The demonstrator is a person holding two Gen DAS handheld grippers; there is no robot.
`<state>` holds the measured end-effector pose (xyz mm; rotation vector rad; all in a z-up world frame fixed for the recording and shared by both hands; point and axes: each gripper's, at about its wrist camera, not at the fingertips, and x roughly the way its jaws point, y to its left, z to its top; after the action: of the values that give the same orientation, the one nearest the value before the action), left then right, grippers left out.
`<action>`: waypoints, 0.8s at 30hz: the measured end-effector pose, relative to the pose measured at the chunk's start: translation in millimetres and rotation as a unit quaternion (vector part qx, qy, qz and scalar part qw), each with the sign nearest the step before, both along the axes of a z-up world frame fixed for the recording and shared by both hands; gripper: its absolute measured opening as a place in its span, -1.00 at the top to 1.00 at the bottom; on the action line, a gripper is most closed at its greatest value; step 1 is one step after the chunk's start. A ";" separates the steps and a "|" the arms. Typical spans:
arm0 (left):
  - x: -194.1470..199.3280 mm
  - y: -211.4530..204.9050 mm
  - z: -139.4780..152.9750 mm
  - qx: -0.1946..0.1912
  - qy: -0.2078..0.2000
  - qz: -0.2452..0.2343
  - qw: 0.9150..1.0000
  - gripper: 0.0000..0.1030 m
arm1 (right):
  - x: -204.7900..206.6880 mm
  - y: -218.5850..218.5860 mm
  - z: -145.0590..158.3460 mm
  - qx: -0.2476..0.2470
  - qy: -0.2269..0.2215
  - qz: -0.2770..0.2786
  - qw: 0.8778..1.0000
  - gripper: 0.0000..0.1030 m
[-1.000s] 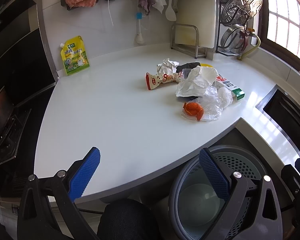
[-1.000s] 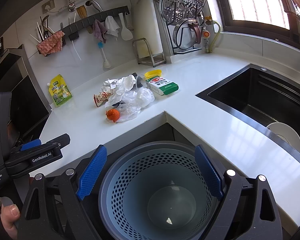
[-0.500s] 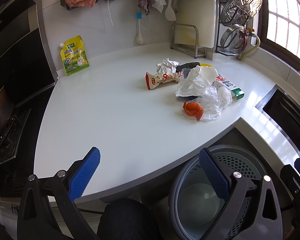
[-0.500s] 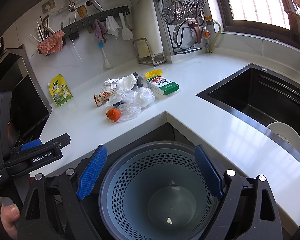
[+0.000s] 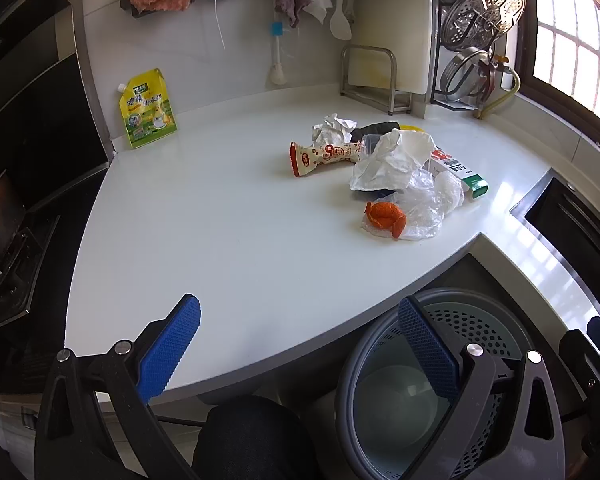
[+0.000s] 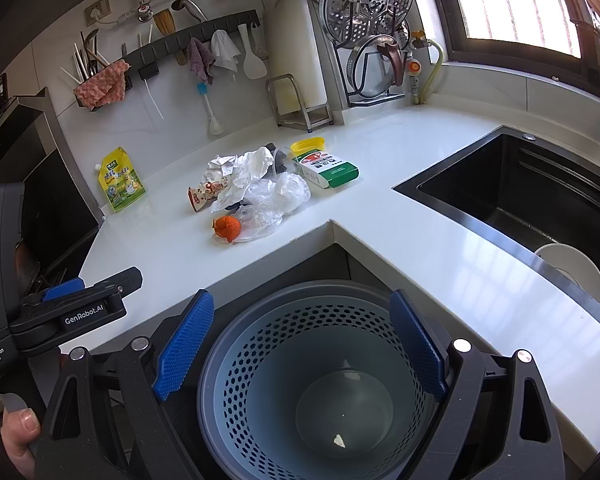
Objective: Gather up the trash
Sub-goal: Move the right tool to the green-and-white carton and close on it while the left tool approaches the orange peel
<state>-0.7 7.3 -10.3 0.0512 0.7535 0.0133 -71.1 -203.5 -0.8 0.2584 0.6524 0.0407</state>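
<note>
While I hold both my tongs low in front of the counter, each one is spread wide with nothing in it. My left gripper [image 5: 300,344] hangs over the near edge of the white counter [image 5: 220,232], and its blue pads [image 5: 168,354] touch nothing. My right gripper [image 6: 302,344] hangs over the round gray bin [image 6: 220,360] that stands on the floor, tucked into the corner below the counter. The bin has a wall full of little holes, and one tiny pale scrap [image 6: 339,440] lies at its bottom.

The trash sits in a small heap on the counter, well apart from both tongs. Nearest to me is a piece of orange peel [image 5: 384,216], touching a clear plastic bag [image 5: 428,204]. Behind that lies a big crumpled white paper [image 5: 392,160]. Beside it is a red and cream wrapper [image 5: 320,156], lying flat, and a smaller white paper ball [image 5: 332,128] is behind it. A white and green box [image 6: 330,168] lies on the right side of the heap, with a yellow lid [image 6: 308,144] just behind it.

A yellow pouch [image 5: 148,108] leans on the wall at the far left. A black sink [image 6: 520,192] is set into the counter on the right, and a white plate [image 6: 576,272] stands in it.
</note>
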 end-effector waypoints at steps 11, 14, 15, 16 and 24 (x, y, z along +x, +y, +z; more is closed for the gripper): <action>4.3 1.1 -4.2 0.005 0.001 0.005 1.000 -0.88 | 0.7 1.5 -4.9 0.000 0.002 -0.001 1.000 -0.66; 9.4 4.1 -3.9 0.009 -0.001 0.013 1.000 -0.88 | 8.0 -2.9 -7.5 0.002 0.004 -0.003 1.000 -0.66; 11.7 5.9 -3.4 0.010 -0.004 0.018 1.000 -0.88 | 9.9 -3.5 -7.1 0.002 0.003 -0.003 1.000 -0.66; 14.8 7.3 -3.1 0.009 -0.004 0.022 1.000 -0.88 | 13.6 -6.7 -7.6 0.002 0.002 -0.003 1.000 -0.66; 51.4 21.9 2.1 -0.011 0.006 0.044 0.999 -0.88 | 57.3 -23.2 -1.5 0.001 0.014 0.004 1.000 -0.66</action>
<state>50.7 29.1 -8.1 -0.0035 0.7684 0.0889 -13.8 -226.7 -2.3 0.2581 0.6817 0.0446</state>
